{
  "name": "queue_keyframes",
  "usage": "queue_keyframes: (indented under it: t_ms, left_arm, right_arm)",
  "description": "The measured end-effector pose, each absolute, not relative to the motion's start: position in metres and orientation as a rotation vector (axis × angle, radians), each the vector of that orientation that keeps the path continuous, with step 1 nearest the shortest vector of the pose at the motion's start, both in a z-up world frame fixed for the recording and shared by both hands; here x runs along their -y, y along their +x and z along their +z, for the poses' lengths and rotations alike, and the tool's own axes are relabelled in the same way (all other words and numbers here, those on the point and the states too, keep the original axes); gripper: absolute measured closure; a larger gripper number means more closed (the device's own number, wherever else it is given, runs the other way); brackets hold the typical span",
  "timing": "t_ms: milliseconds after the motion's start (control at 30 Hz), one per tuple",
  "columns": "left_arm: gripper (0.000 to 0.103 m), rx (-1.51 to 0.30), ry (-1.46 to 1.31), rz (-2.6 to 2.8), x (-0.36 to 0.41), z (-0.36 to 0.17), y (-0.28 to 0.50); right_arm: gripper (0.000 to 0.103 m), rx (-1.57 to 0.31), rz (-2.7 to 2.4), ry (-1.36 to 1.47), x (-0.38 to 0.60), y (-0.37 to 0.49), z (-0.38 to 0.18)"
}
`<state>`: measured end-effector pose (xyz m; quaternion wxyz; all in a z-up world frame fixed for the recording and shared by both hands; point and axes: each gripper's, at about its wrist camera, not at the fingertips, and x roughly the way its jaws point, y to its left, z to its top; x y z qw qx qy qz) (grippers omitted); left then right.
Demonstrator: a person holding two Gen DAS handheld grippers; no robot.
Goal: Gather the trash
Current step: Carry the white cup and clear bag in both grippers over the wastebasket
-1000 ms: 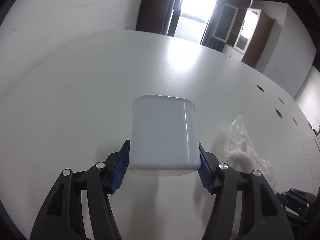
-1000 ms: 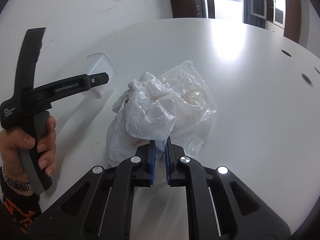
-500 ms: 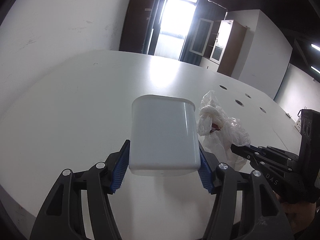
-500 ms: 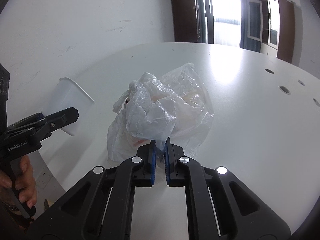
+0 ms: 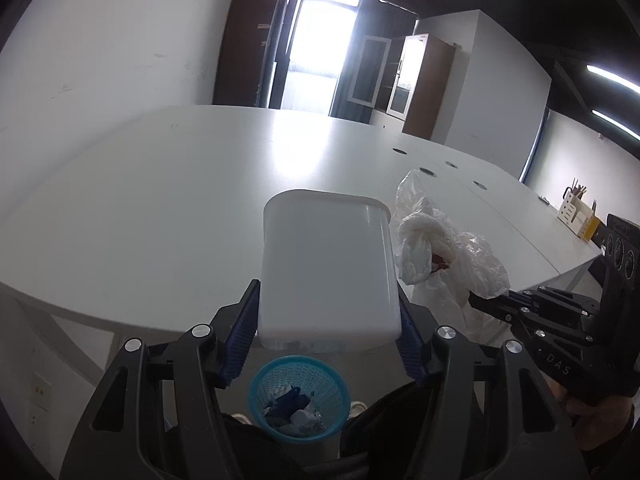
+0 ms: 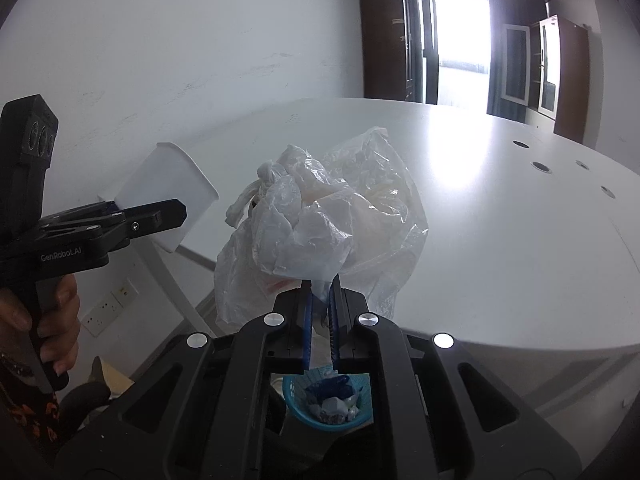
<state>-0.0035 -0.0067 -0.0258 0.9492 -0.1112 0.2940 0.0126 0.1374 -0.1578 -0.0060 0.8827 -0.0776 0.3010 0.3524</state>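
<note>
On my left, the left gripper (image 5: 327, 330) is clamping a white plastic container (image 5: 328, 268) between its blue pads (image 5: 242, 332), holding it in the air past the edge of the white table (image 5: 160, 184). Below, between the two tools, a blue mesh wastebasket (image 5: 298, 398) is sitting on the floor with crumpled trash in it. On my right, the right gripper (image 6: 320, 320) is pinching a crumpled clear plastic bag (image 6: 320, 220) in its nearly closed jaws, holding it up just beside the container and above the basket.

White tub (image 5: 328, 272), crumpled plastic bag (image 6: 320, 220), both held aloft
</note>
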Motion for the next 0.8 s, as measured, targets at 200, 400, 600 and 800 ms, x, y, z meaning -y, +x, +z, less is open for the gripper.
queue_keyframes:
  t_ms: [200,400,600,800]
  left_arm:
    - [0.042,-0.665,-0.184,0.004,0.021,-0.053,-0.028]
    - [0.042,-0.726,-0.194,-0.03,0.023,-0.078,-0.047]
    - [0.042,-0.798,-0.224,-0.039,0.02,-0.111,-0.054]
    - [0.042,-0.868,-0.254,-0.039,0.019,-0.147,-0.043]
  right_arm:
    - [0.097,-0.678,0.754,-0.212,0.18,0.084,-0.025]
    - [0.097,-0.751,0.799,-0.23,0.185,0.058,-0.048]
    - [0.097,-0.828,0.828,-0.253,0.171,0.067,-0.079]
    - [0.097,-0.912,0.801,-0.258,0.159,0.087,-0.116]
